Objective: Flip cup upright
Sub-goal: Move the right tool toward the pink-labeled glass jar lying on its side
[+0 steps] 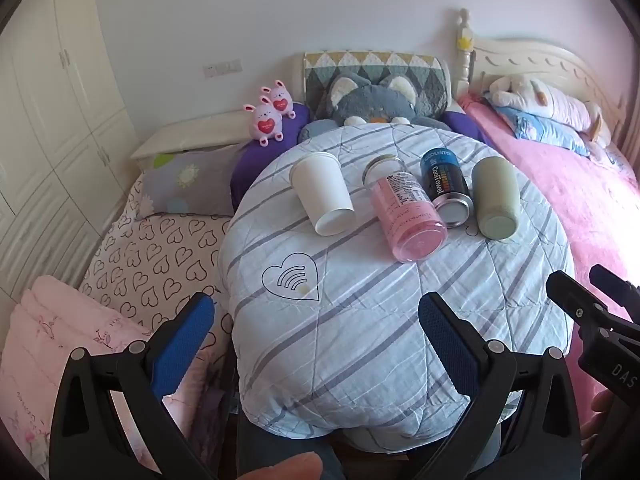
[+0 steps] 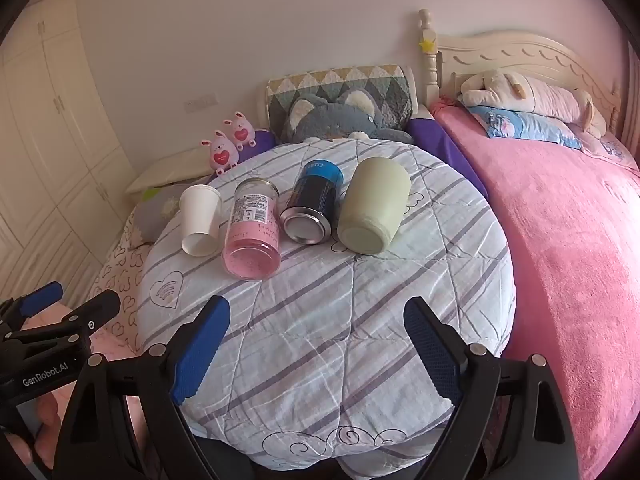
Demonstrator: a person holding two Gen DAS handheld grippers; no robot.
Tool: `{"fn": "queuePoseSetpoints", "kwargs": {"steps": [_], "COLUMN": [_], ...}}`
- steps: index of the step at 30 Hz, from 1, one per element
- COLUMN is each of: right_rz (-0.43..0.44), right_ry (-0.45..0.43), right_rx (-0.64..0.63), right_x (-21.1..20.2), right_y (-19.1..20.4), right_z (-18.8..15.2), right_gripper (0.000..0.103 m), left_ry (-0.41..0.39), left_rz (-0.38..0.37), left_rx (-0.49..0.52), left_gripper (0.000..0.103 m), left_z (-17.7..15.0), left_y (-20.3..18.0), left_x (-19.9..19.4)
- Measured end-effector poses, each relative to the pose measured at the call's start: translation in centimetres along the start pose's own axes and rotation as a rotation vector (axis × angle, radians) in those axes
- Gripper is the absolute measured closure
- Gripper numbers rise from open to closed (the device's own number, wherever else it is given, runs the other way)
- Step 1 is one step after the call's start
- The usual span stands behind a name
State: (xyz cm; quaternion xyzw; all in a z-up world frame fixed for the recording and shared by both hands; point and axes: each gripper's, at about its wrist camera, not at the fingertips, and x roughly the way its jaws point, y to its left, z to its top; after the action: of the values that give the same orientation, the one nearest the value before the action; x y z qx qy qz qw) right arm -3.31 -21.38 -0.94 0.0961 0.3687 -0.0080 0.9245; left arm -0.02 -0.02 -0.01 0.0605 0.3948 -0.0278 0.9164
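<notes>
We see four containers lying on their sides in a row on a striped quilt (image 1: pixel 360 320), all with their bottoms turned toward us. At the left end, at about 11 o'clock in the left wrist view, lies the white paper cup (image 1: pixel 322 192), its open mouth pointing away toward the pillows. Just beside it, to the right, is the glass jar (image 1: pixel 404 216) with pink content and a printed label; in the right wrist view the two seem to touch, but we cannot tell surely. Next comes the blue can (image 1: pixel 444 184), which lies against the jar, and then, at about 1 o'clock, the green cup (image 1: pixel 496 200), close beside the can. Our left gripper (image 1: pixel 316 320) is at 6 o'clock in its own view, with the blue pads spread wide and nothing between them, well apart from the row. Our right gripper (image 2: pixel 316 324) is the same: fingers wide open, holding nothing, above the near part of the quilt. Farther right the pink blanket (image 2: pixel 560 240) covers the bed.
</notes>
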Motion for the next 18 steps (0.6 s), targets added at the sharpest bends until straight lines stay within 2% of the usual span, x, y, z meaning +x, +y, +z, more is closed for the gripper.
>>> {"fn": "queuePoseSetpoints", "kwargs": {"steps": [18], "right_rz": [0.001], "right_ry": [0.018], "right_rx": [-0.028], "right_x": [0.9], "right_y": [0.7], "right_z": [0.3], "right_gripper": [0.013], "left_ry": [0.006], "left_rz": [0.006], "left_rx": [-0.006], "left_gripper": [0.000], "left_z": [-0.5], "left_y": [0.9], "left_x": [1.0]}}
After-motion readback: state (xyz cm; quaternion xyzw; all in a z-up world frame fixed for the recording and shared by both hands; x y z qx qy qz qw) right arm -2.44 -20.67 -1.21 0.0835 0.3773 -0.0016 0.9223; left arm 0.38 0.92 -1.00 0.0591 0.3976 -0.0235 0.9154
